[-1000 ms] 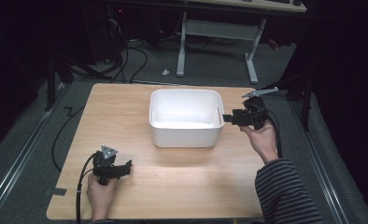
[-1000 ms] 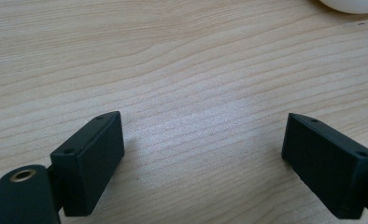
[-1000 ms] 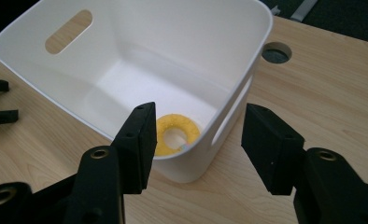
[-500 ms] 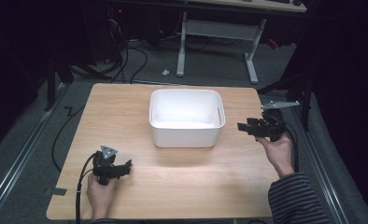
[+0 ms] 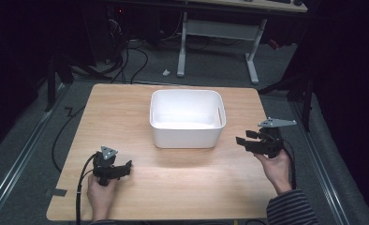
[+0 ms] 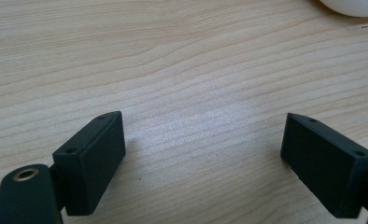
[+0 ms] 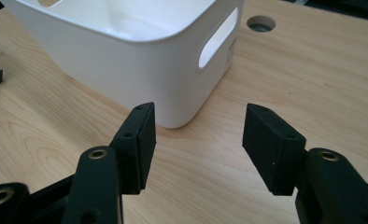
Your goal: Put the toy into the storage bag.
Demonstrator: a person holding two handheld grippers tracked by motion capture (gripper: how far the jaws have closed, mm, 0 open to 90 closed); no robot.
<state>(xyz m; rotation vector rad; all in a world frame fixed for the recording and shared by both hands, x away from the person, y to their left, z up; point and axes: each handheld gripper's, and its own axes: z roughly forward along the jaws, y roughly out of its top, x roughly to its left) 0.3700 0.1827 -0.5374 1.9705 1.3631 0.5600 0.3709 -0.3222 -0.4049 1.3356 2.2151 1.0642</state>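
A white plastic bin (image 5: 186, 118) with handle slots stands at the middle of the wooden table (image 5: 126, 108); its inside looks bare. My right gripper (image 5: 242, 141) hangs to the right of the bin, held by a hand with a striped sleeve, jaws pointing left at the bin's near right corner (image 7: 182, 116). Its jaws stand apart with nothing between them (image 7: 198, 140). My left gripper (image 5: 126, 165) rests at the front left of the table, jaws wide apart over bare wood (image 6: 203, 149).
A round cable hole (image 7: 260, 22) is in the tabletop past the bin. A desk frame (image 5: 220, 37) and cables (image 5: 126, 56) lie on the floor behind the table. Metal rails (image 5: 18, 159) run along both sides.
My right gripper has drawn back from the bin's right rim, moving toward the front and right and lower. The left gripper has stayed put.
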